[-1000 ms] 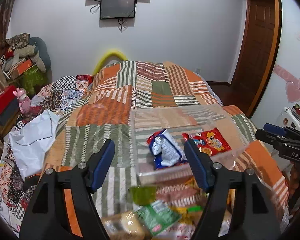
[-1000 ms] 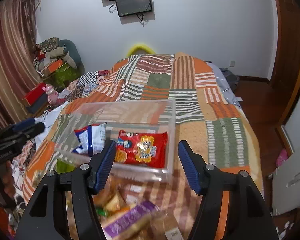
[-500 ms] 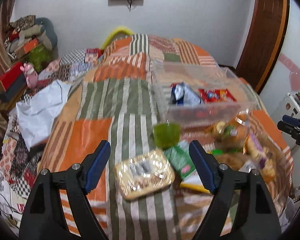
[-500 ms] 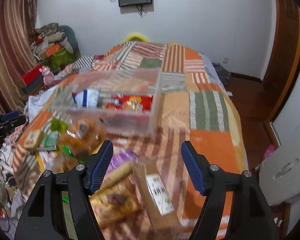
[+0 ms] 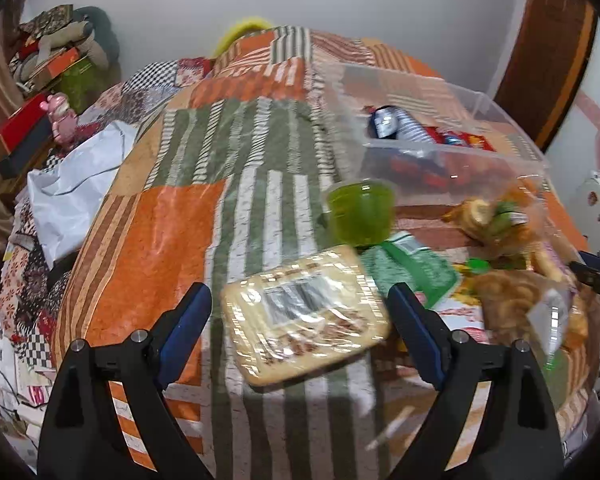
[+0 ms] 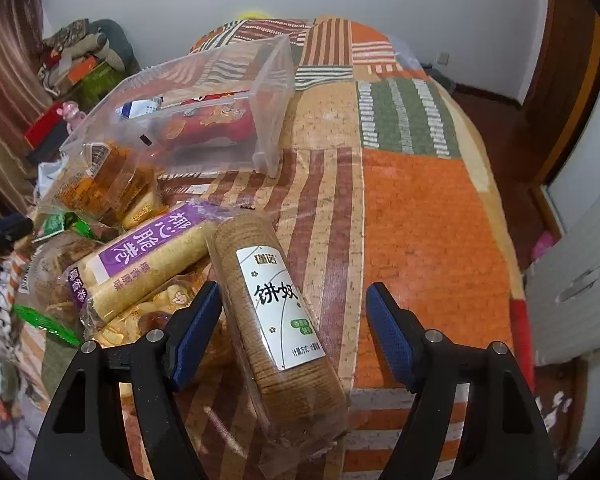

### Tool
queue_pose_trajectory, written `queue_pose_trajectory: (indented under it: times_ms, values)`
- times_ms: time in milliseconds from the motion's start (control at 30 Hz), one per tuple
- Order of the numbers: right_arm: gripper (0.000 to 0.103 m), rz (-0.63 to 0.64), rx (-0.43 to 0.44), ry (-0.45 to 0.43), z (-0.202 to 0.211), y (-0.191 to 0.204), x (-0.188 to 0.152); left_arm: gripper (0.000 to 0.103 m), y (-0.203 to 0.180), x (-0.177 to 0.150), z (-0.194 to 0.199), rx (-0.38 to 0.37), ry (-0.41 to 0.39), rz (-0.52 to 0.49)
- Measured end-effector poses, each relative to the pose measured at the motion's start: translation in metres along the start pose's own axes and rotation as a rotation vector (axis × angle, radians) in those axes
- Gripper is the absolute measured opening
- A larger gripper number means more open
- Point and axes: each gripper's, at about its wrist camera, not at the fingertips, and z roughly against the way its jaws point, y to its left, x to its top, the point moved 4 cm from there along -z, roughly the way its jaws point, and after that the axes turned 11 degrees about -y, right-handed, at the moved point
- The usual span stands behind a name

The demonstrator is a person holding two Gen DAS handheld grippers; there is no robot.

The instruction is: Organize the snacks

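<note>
A: Left wrist view first. What sits between the fingers?

B: The left gripper [image 5: 300, 316] has just been opening and its jaws stand wide, released. A flat beige cracker pack [image 5: 306, 314] lies on the striped quilt [image 5: 156, 232] between them, touching neither pad.

A: And around it?

B: Just beyond the pack is a green jelly cup [image 5: 360, 212], with a green sachet [image 5: 414, 268] beside it. To the right lies a clear bag of golden pastries [image 5: 512, 280]. Farther back stands the clear plastic bin [image 5: 452, 152], holding a blue-and-white packet [image 5: 396, 126] and a red packet [image 5: 466, 140].

A: Now the right wrist view.

B: The right gripper [image 6: 294, 320] is unclenched too, and the gap between its jaws has widened over the last second. A brown biscuit sleeve [image 6: 278, 304] with a white label lies on the quilt between them. The left pad is close to its side, the right pad well apart, so nothing is gripped.

A: Next to it?

B: A purple-labelled wafer roll [image 6: 148, 256] lies tilted on the snack pile at left, its end touching the sleeve. The bin [image 6: 272, 80] stands farther back with the red packet [image 6: 216, 120] inside.
</note>
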Motion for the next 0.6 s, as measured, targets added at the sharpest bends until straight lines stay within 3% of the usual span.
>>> queue_pose_trajectory:
  times_ms: [100, 367, 600]
  values:
    - [0.07, -0.009, 0.02, 0.007, -0.002, -0.002, 0.0, 0.091, 0.009, -0.004, -0.006, -0.015, 0.016, 0.054]
    - [0.038, 0.034, 0.05, 0.029, -0.012, 0.011, -0.002, 0.089, 0.014, -0.014, -0.026, -0.028, 0.048, 0.112]
    - [0.034, 0.012, 0.042, 0.007, -0.009, 0.008, 0.003, 0.087, 0.014, -0.009, -0.019, -0.03, 0.016, 0.107]
